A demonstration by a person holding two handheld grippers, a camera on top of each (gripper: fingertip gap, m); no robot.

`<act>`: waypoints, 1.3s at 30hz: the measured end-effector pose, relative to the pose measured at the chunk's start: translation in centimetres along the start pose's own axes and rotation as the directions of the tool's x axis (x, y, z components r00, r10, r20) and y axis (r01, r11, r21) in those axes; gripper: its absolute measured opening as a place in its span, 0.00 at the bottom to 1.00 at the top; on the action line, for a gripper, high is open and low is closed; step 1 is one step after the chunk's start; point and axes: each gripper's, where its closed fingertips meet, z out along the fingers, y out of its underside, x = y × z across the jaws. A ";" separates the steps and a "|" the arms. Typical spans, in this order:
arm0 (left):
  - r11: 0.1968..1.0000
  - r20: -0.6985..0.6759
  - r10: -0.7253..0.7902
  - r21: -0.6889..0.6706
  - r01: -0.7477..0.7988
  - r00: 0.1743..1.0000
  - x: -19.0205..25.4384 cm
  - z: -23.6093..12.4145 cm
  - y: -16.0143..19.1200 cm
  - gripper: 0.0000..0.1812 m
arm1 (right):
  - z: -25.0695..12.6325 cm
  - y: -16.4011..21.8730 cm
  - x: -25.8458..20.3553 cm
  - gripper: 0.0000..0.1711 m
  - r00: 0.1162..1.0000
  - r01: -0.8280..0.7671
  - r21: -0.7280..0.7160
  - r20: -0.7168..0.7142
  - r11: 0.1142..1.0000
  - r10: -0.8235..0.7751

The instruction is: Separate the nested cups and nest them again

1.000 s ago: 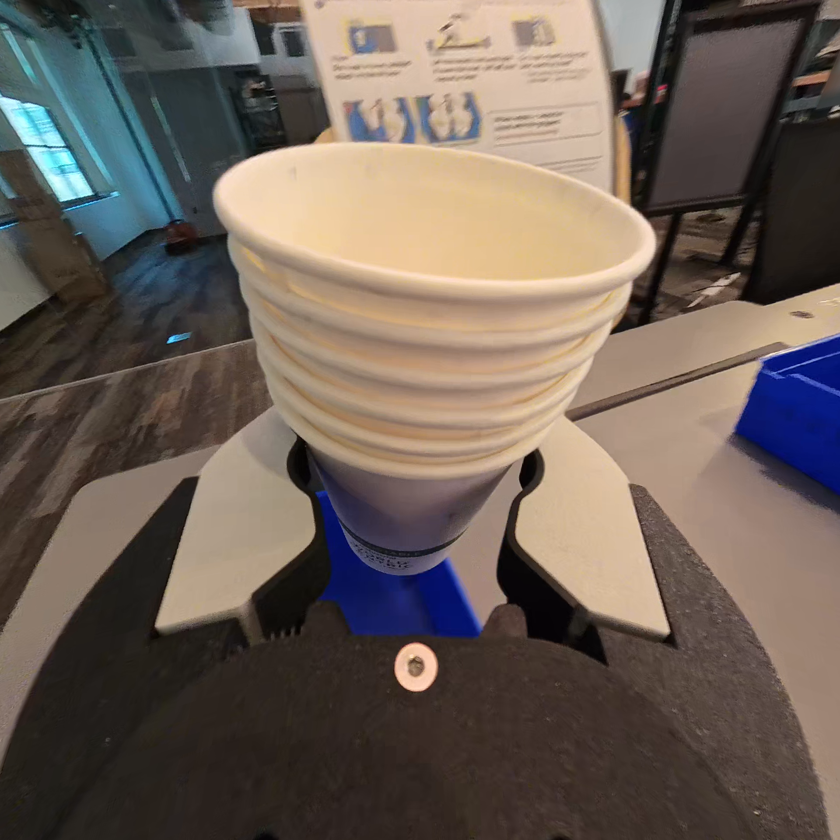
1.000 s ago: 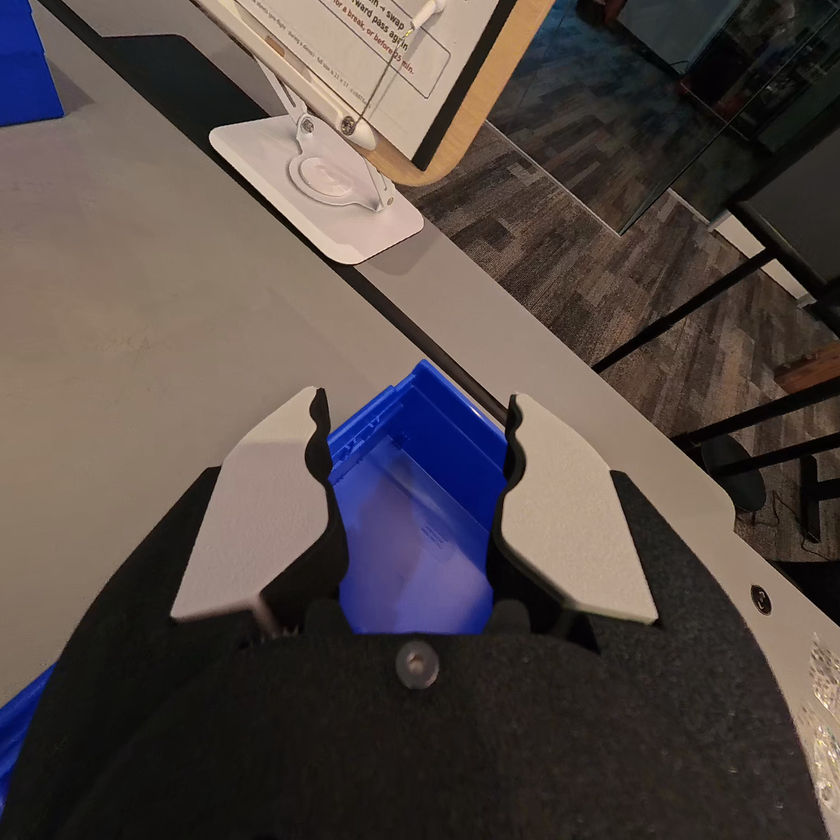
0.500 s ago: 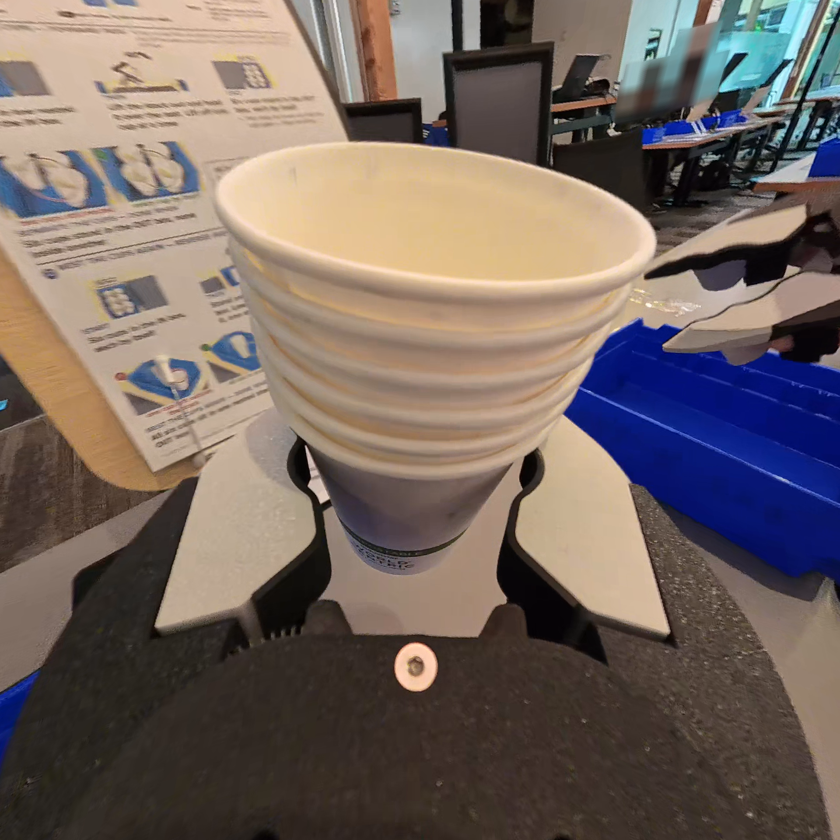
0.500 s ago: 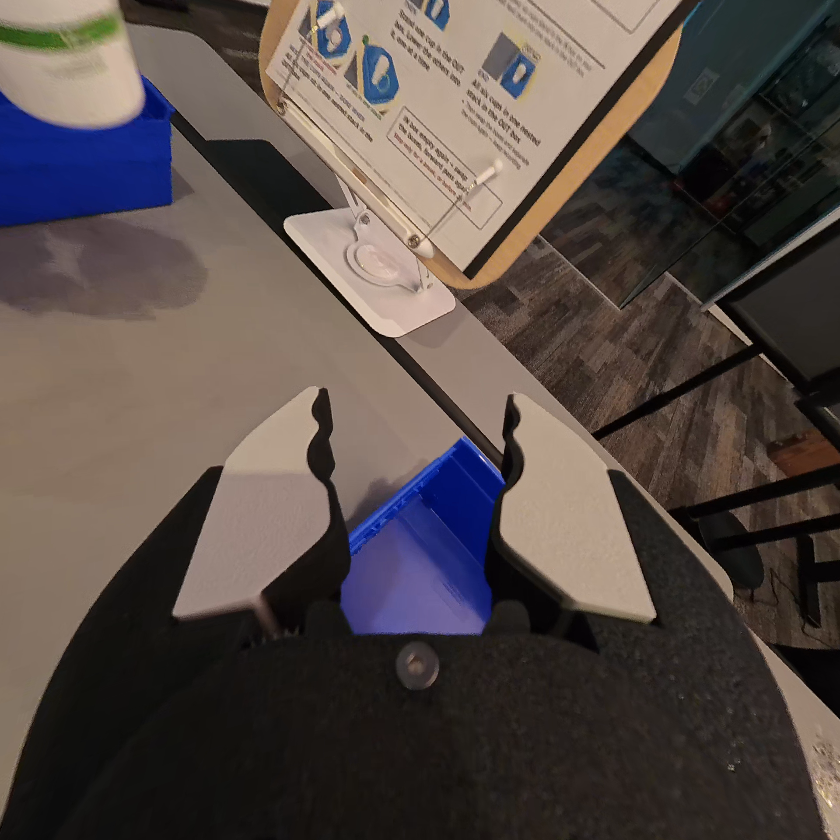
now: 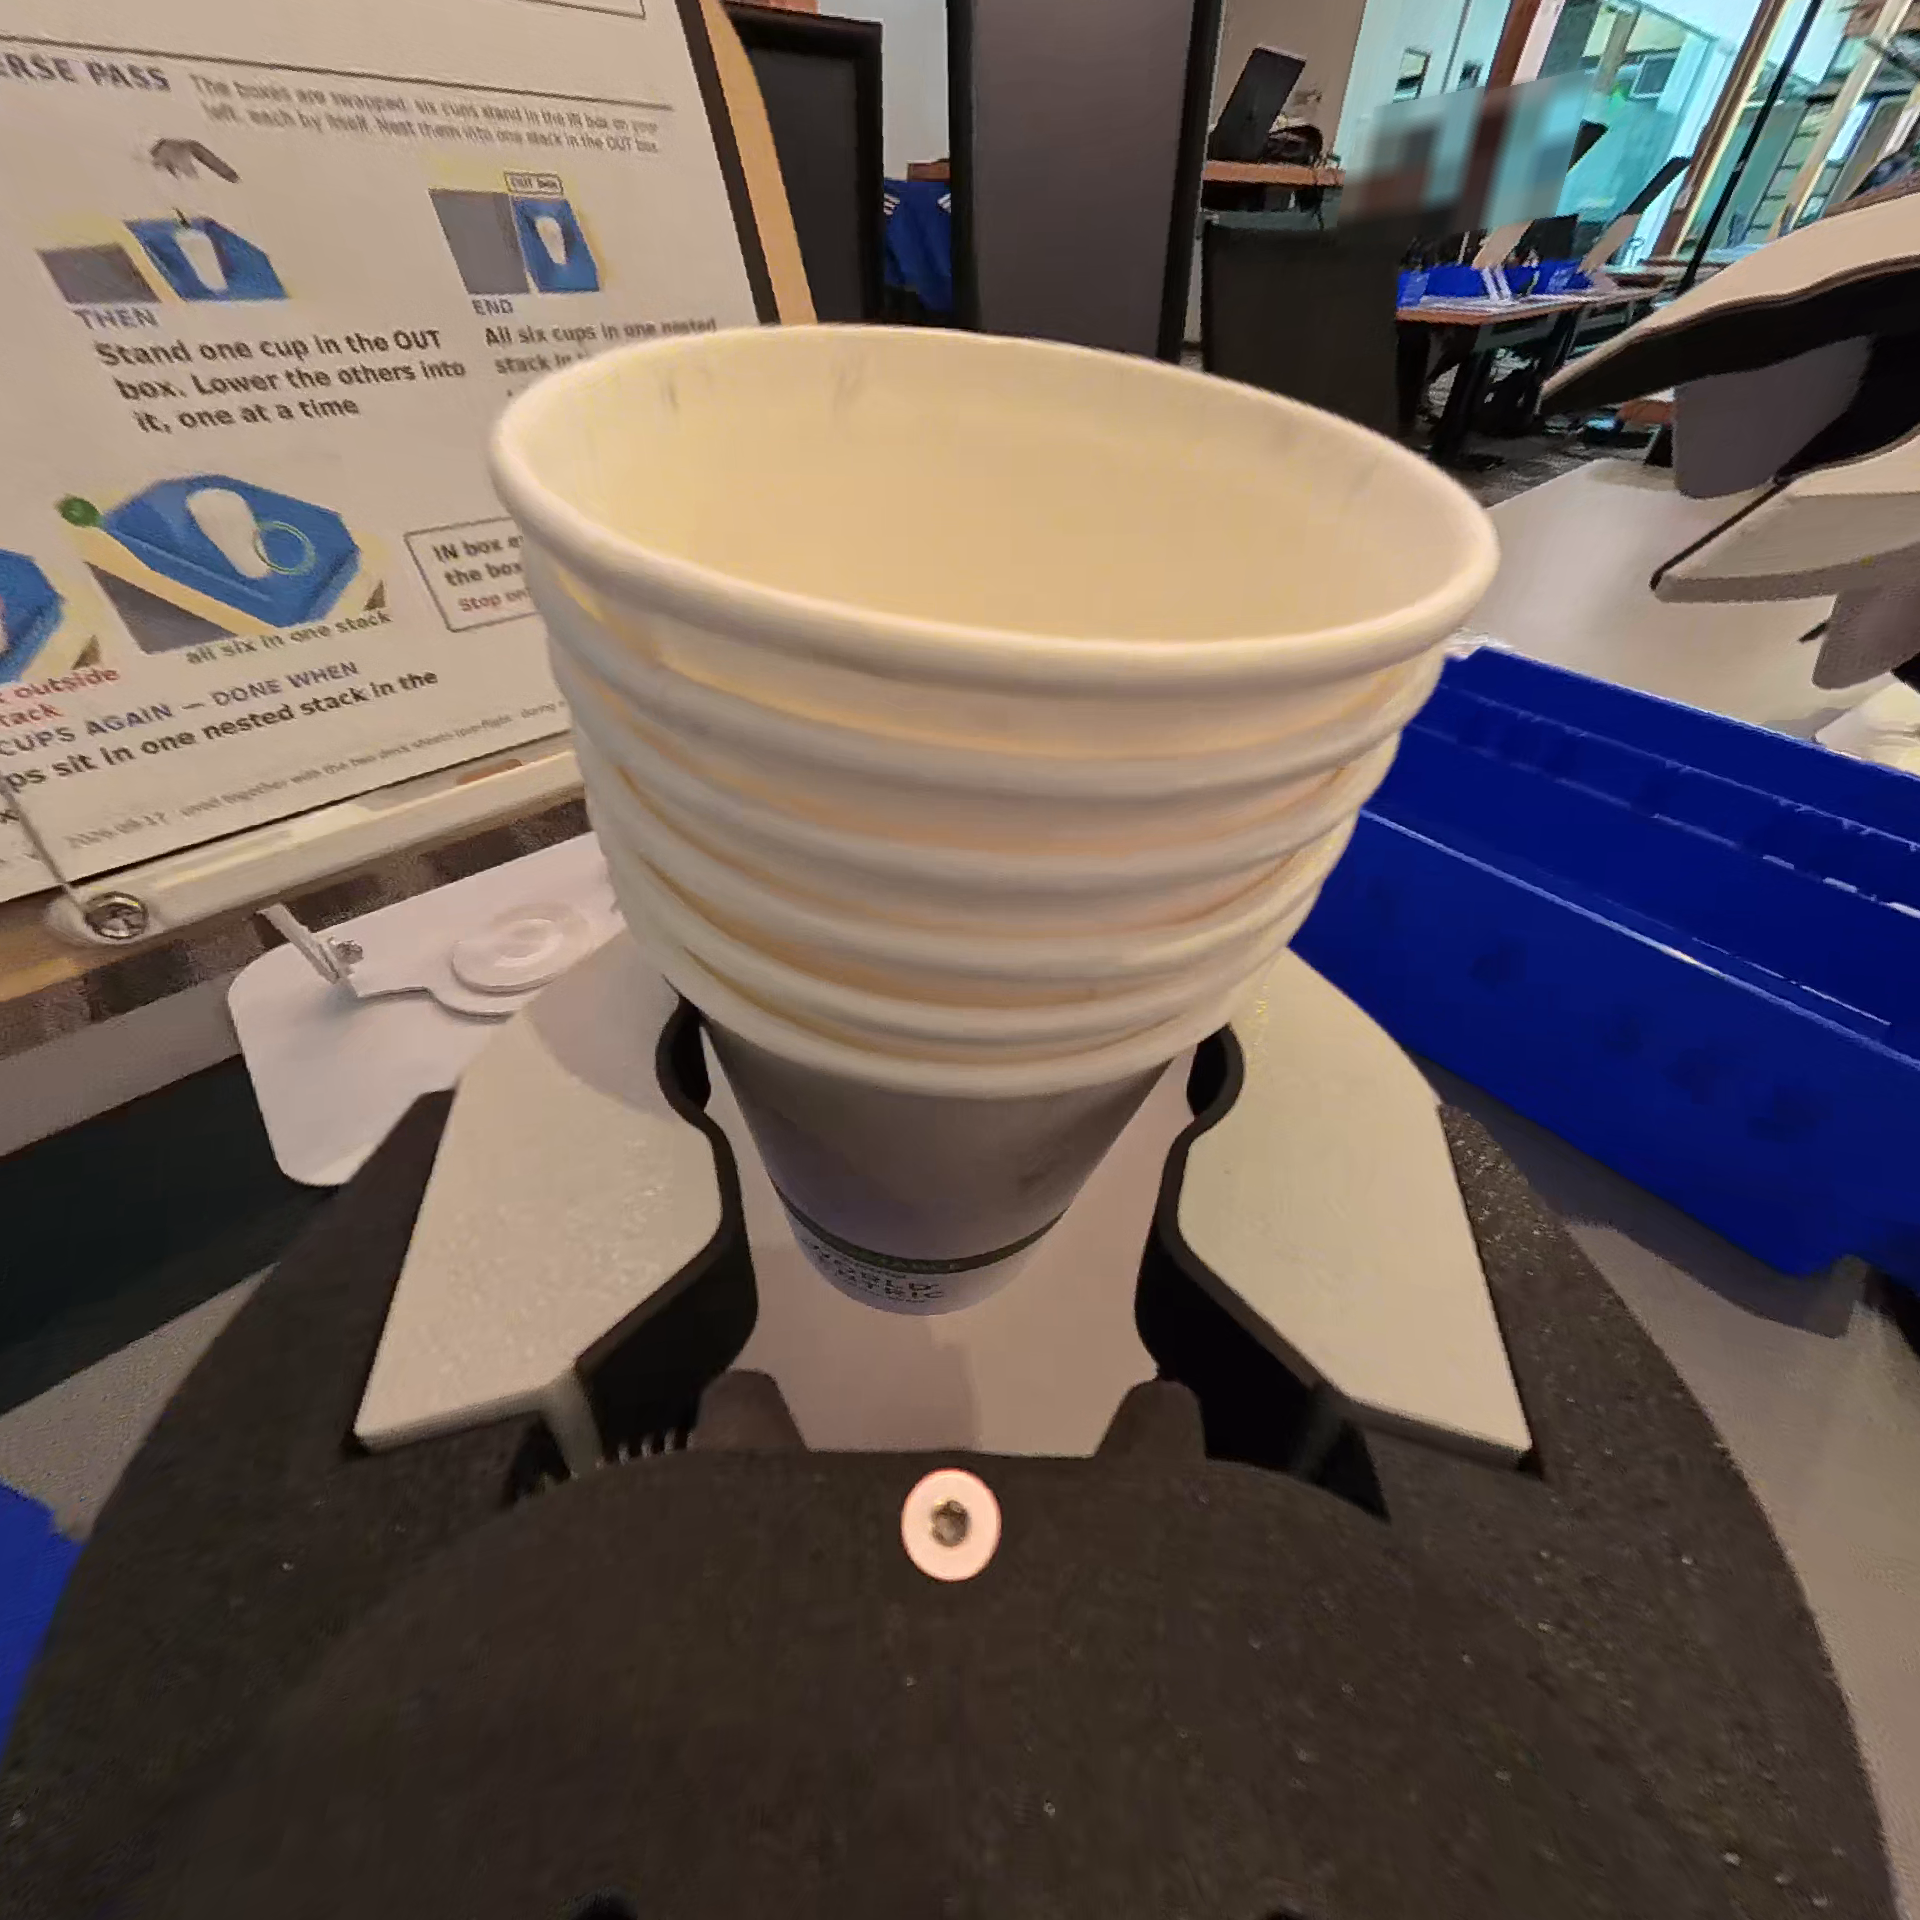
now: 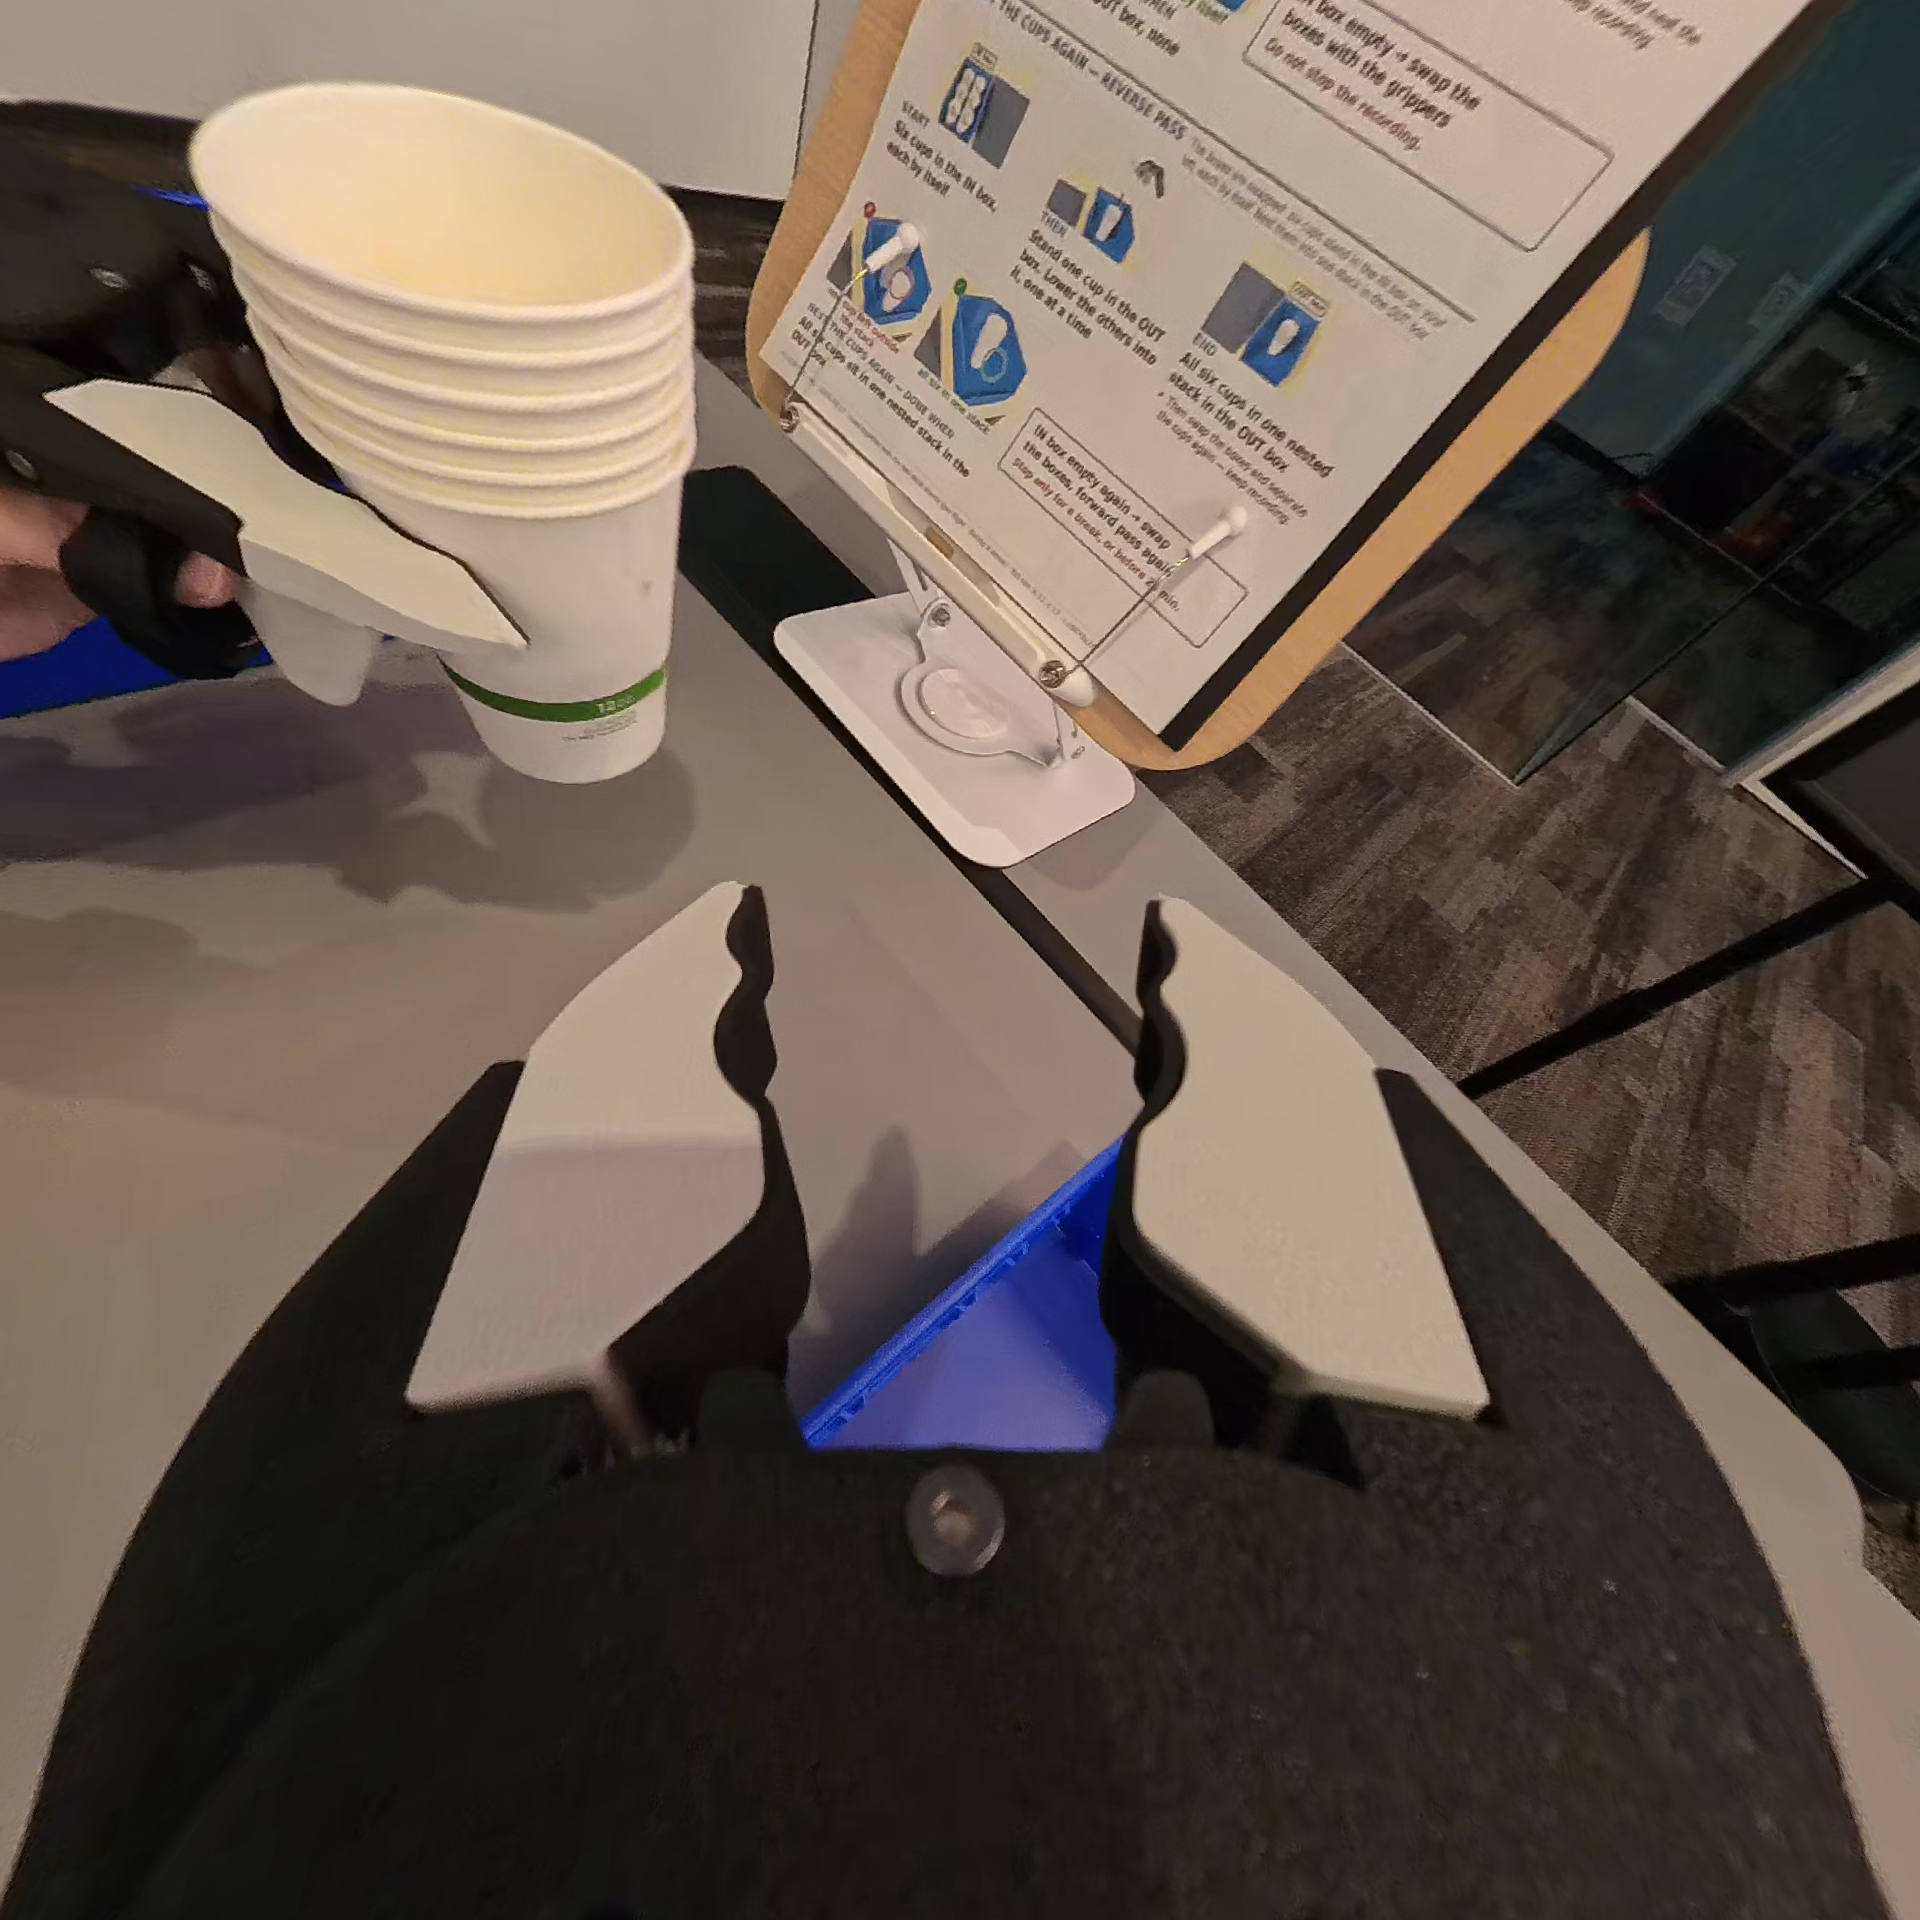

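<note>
A stack of several nested white paper cups (image 5: 977,727) with a green band near the base is held in my left gripper (image 5: 951,1039), which is shut on the lowest cup's wall below the rims. The right wrist view shows the same stack (image 6: 468,364) at upper left, tilted slightly and just above the grey table (image 6: 260,1039), with the left gripper (image 6: 488,613) around it. My right gripper (image 6: 951,914) is open and empty, to the right of the stack. It also shows at the far right of the left wrist view (image 5: 1766,499).
A blue bin (image 5: 1662,935) lies right of the stack; a blue bin corner (image 6: 987,1351) sits under my right gripper. An instruction board (image 6: 1195,312) on a white base (image 6: 966,748) stands at the table's far edge. The floor drops off beyond that edge.
My left gripper has swung the stack round from facing the room to facing the board and the blue bin. The stack has come into the right wrist view at upper left. Both jaws are unchanged.
</note>
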 end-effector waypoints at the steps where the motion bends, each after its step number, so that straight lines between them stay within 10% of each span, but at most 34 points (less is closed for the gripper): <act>1: 1.000 0.001 0.004 0.002 -0.004 1.000 0.1 0.1 0.2 0.51 | 0.1 0.0 -0.4 0.39 1.000 0.006 -0.009 0.008 1.000 -0.006; 10: 0.995 0.092 0.091 -0.043 -0.087 0.992 -0.2 1.1 2.2 0.51 | 0.5 -4.0 -8.4 0.25 0.950 0.176 -0.013 0.265 0.984 -0.166; 19: 0.994 0.129 0.105 -0.038 -0.101 0.986 -0.5 1.5 2.7 0.51 | 3.6 -9.4 -11.2 0.22 0.716 0.535 -0.224 0.631 0.815 -0.297; 39: 0.998 0.105 0.023 -0.067 -0.016 0.994 -0.5 2.1 3.7 0.51 | 8.5 -6.9 -13.5 0.09 0.658 0.603 -0.381 0.734 0.701 -0.167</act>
